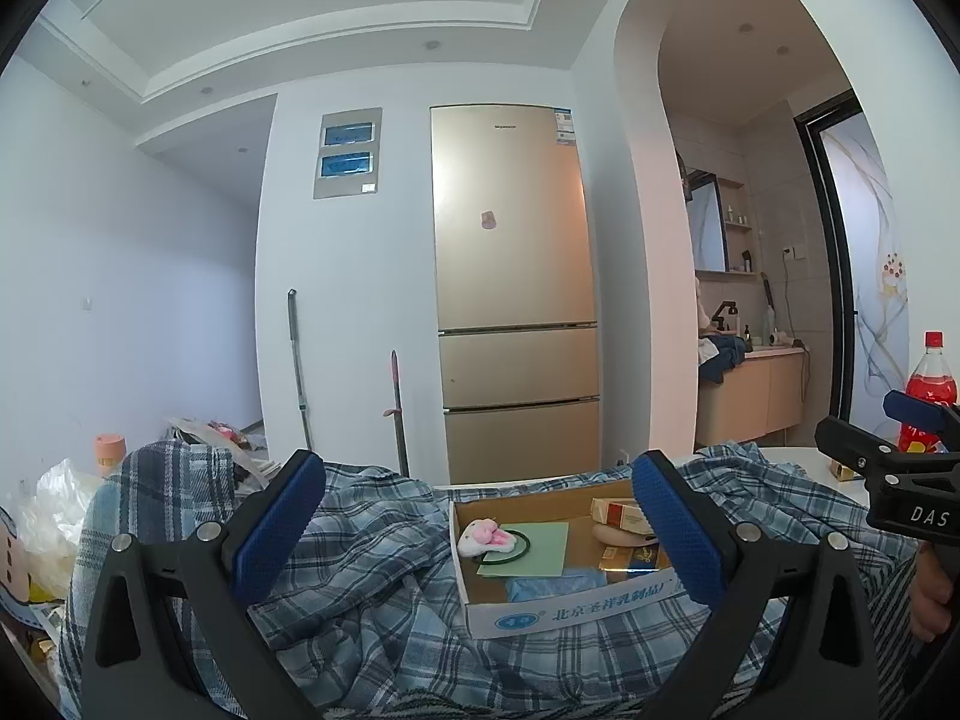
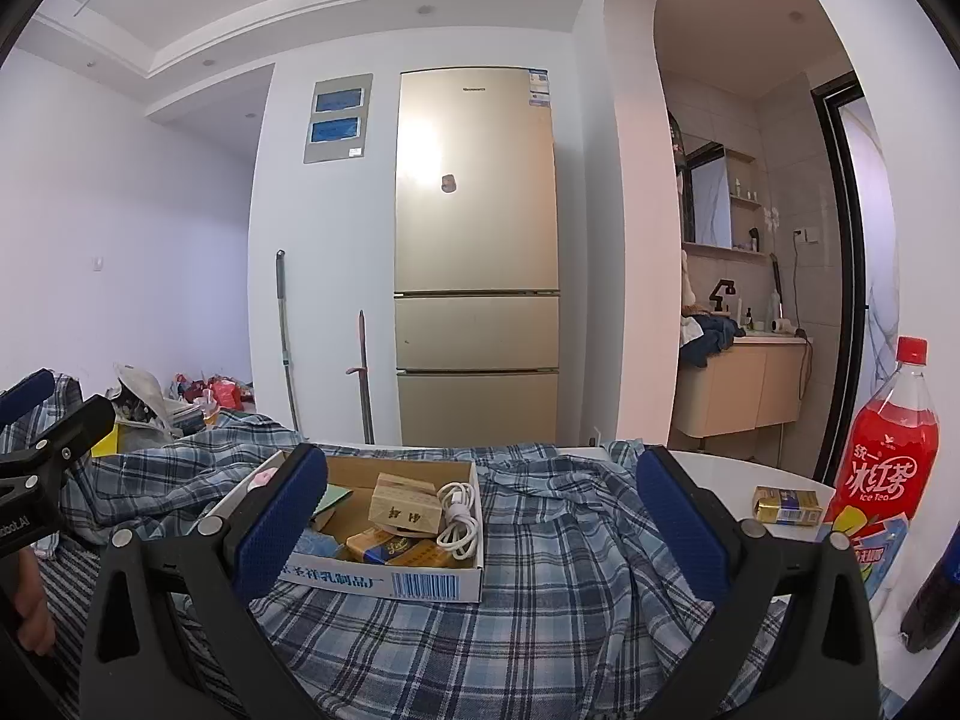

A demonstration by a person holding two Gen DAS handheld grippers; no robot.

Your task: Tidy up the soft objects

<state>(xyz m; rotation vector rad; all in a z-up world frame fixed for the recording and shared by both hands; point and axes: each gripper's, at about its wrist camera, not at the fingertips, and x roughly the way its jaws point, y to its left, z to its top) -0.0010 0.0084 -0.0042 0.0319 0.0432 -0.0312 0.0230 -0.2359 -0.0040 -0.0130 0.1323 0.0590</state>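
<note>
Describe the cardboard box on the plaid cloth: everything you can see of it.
The cardboard box is a shallow open tray, brown inside, white outside with blue Chinese print and a barcode. It sits on the rumpled blue plaid cloth. Inside lie a pink plush bunny, a green sheet, a coiled white cable, a wooden block and small yellow packs.

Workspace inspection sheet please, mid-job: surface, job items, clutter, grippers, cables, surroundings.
Surface: white table, mostly covered by cloth.
Job's things: rumpled blue plaid shirt spread over the table; pink plush bunny in the cardboard box, which sits on the shirt.
Clutter: small packets and a wooden block in the box; gold packet and ice tea bottle on the table.
Grippers: left hand-held gripper open; right hand-held gripper open; both holding nothing.
Cables: coiled white cable in the box.
Surroundings: gold fridge, mop, bags on floor.
</note>
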